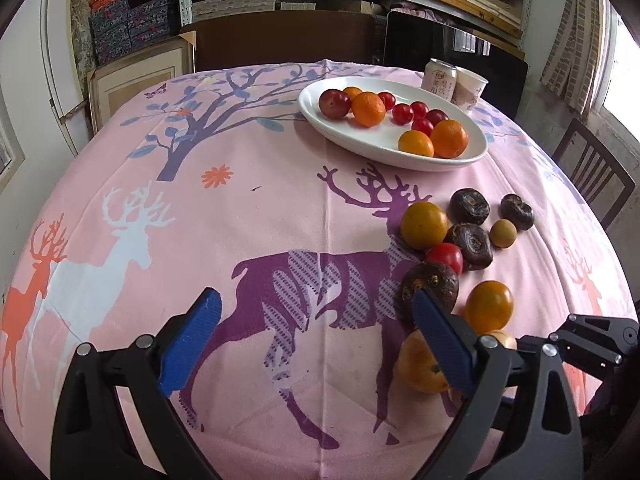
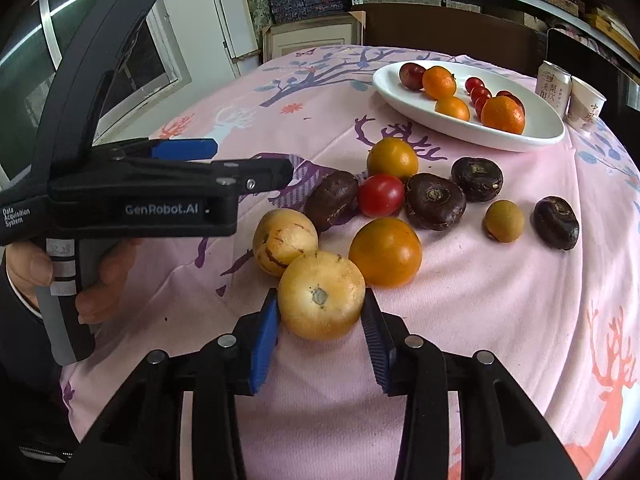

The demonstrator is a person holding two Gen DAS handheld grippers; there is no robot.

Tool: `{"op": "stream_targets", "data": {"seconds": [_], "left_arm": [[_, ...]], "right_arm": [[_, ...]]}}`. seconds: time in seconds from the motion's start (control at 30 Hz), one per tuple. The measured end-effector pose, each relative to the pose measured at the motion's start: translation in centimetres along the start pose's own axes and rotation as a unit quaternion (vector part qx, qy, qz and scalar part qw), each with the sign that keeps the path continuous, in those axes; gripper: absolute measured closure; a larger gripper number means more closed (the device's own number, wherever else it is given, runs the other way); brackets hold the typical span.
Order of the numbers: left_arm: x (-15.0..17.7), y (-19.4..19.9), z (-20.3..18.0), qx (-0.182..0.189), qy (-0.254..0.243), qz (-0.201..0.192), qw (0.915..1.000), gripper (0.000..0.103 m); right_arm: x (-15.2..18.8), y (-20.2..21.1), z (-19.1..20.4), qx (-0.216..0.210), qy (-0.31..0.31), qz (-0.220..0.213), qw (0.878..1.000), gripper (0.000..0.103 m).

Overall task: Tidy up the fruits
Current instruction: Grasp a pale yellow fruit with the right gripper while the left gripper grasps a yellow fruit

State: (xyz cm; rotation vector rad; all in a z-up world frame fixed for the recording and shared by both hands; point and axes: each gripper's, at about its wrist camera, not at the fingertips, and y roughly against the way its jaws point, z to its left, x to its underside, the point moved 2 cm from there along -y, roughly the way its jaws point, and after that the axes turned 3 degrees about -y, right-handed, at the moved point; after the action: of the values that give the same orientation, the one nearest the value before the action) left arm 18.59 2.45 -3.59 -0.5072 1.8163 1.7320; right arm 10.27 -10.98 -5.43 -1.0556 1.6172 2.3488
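A white oval plate (image 1: 472, 152) (image 2: 552, 136) at the far side holds oranges, a plum and several cherry tomatoes. Loose fruit lies on the pink deer tablecloth: orange persimmons (image 2: 386, 252), a red tomato (image 2: 380, 195), dark water chestnuts (image 2: 436, 200), a small longan (image 2: 503, 221) and two pale yellow fruits. My right gripper (image 2: 320, 300) has its blue pads against both sides of the nearer pale yellow fruit (image 2: 321, 295), which rests on the cloth. My left gripper (image 1: 316, 300) is open and empty over the cloth, left of the fruit pile; it also shows in the right wrist view (image 2: 184, 148).
A drink can (image 1: 440, 79) and a paper cup (image 1: 471, 89) stand behind the plate. A wooden chair (image 1: 592, 176) is at the table's right edge, shelves with boxes are behind the table. Bare cloth lies left of the fruit.
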Motion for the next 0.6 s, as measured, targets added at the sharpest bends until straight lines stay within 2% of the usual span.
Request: {"op": "stream_targets", "data": {"seconds": [0.13,0.33,0.6], "left_arm": [[0.6,0.5,-0.8,0.024,-0.012,0.009,0.9996,0.009],[1.6,1.1,-3.0,0.041,-0.048,0.009,0.9980,0.009],[2.8,-1.2,-4.7,0.040,-0.074,0.044,0.9955,0.009]], "right_arm": [[0.1,1.4,-1.0,-0.010,-0.014,-0.021,1.000,0.062],[1.1,3.3,-3.7,0.003,-0.042,-0.040,0.998,0.062],[1.9,4.0,-5.8,0.009,-0.066,-0.044,0.997,0.062]]}}
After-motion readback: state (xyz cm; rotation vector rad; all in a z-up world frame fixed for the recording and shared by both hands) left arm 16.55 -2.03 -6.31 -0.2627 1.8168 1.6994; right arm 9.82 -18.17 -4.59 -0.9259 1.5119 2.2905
